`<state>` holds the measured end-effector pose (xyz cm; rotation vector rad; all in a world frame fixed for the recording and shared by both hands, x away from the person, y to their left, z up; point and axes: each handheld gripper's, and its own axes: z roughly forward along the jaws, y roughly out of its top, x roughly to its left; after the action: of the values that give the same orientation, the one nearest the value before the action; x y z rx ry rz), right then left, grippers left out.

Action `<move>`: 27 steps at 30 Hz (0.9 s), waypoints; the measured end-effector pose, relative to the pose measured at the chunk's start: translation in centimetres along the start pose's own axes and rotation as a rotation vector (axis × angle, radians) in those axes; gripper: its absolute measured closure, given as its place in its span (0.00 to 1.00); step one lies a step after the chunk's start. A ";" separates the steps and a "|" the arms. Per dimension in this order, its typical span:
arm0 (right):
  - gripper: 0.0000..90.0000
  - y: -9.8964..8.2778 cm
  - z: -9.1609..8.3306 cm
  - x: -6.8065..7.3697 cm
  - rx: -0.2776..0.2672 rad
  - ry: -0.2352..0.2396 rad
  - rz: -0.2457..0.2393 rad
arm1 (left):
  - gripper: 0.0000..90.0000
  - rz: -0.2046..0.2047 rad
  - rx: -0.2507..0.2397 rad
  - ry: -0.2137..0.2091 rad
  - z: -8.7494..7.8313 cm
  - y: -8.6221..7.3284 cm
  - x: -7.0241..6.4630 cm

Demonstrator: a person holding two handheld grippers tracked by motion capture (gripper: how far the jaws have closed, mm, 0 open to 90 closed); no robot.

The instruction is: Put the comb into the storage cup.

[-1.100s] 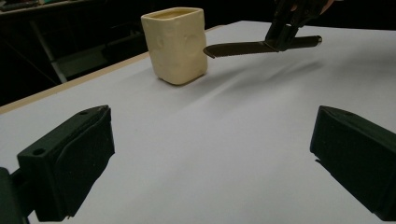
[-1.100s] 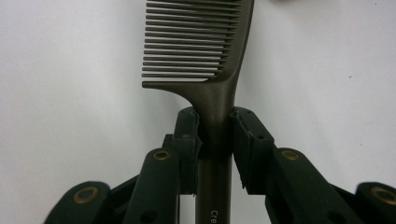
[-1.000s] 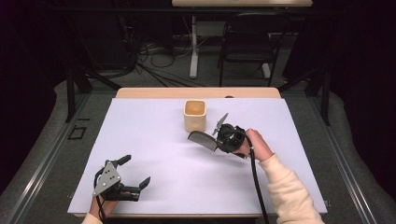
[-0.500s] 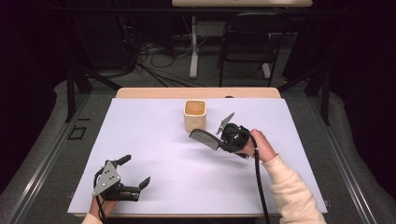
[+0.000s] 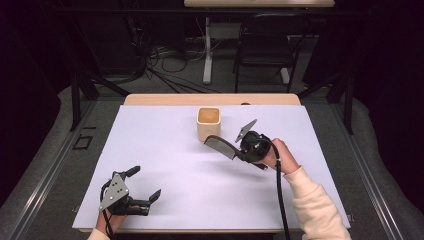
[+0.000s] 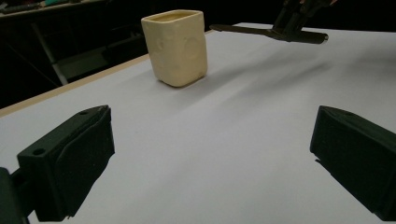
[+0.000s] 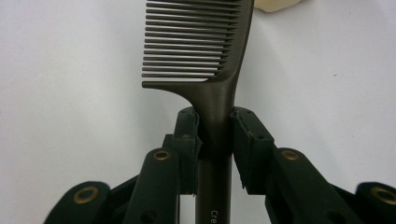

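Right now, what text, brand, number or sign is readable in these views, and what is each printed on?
"Cre": pale letters on the handle of the dark comb, low in the right gripper view, cut off by the frame edge, so the word is incomplete. The right hand-held gripper clamps that handle just above the letters.
Cream cup: no print readable.
White table sheet: no markings.

My right gripper jaws: matt black plastic, brass-looking rivets. Comb I clamp: dark, smooth plastic, slight sheen. Cup: cream, dimpled, matt, ceramic-like. Table top: matt white, paper-like sheet; wood edge at back. My left gripper: matt black, grey metal-looking plate. Sleeve: soft cream cloth.
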<state>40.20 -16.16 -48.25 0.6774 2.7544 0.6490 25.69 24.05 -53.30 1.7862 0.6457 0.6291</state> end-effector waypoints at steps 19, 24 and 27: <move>0.80 -0.9 -0.8 -0.7 -0.051 -0.005 0.042 | 0.00 -0.001 0.003 -0.002 0.0 0.0 0.0; 0.80 -1.1 -1.1 -1.0 -0.066 -0.009 0.047 | 0.00 -0.002 0.004 -0.003 0.0 0.0 0.1; 0.80 -1.2 -1.2 -1.0 -0.072 -0.010 0.055 | 0.00 -0.003 0.001 -0.002 0.0 0.0 0.0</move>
<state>40.25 -18.00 -47.64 0.7403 2.6974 0.7505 25.71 24.05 -53.30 1.7862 0.6472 0.6255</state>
